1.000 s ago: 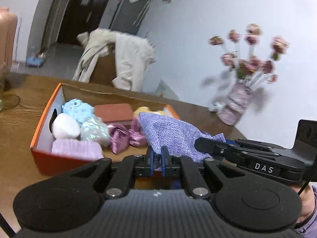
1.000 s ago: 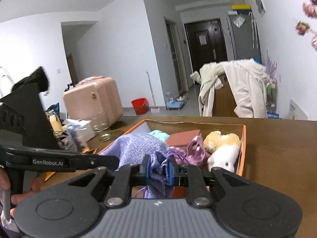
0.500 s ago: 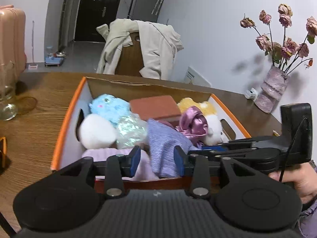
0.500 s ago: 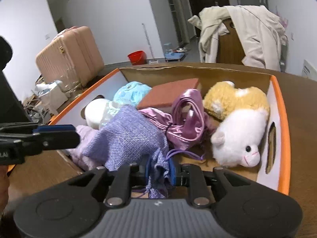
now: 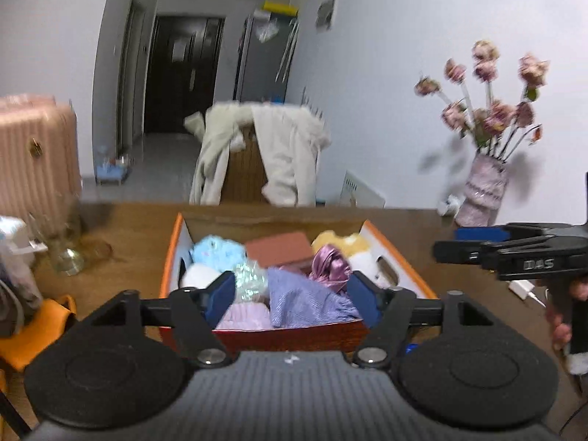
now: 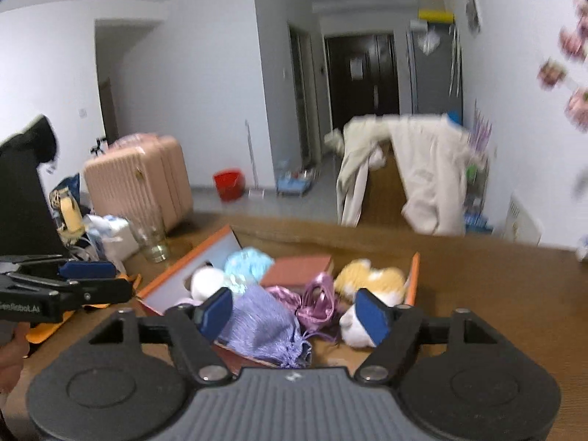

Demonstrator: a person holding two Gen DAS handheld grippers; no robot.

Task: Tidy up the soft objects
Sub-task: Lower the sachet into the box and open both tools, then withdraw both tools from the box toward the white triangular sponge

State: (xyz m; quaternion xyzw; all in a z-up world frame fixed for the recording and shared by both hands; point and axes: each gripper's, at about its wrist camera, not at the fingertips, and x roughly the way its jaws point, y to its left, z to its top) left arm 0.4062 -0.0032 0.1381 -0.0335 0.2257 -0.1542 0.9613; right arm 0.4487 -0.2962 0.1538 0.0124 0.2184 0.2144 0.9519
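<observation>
- Wooden table (image 6: 496,294) is carrying the orange box (image 5: 167,268), a chair draped with clothing standing behind it.
- The box is holding the soft items; the lavender pouch (image 6: 262,327) is lying at its near edge, apparently deposited.
- I am holding my left gripper (image 5: 290,294) and right gripper (image 6: 292,312) spread wide, gripping nothing.
- A glass (image 6: 150,239) is standing left of the box, obstructing nothing.

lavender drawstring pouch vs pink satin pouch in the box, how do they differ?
Colour and finish: the lavender drawstring pouch is matte, coarse-woven purple-blue; the pink satin pouch is shiny pink.
Size: the lavender one looks larger and spreads wider; the pink one is smaller and bunched up.
Position: the lavender one lies at the near edge of the box, its gathered end over the rim; the pink one sits further in, by the white plush.
Shared: both soft, in the box, neither gripped.
</observation>
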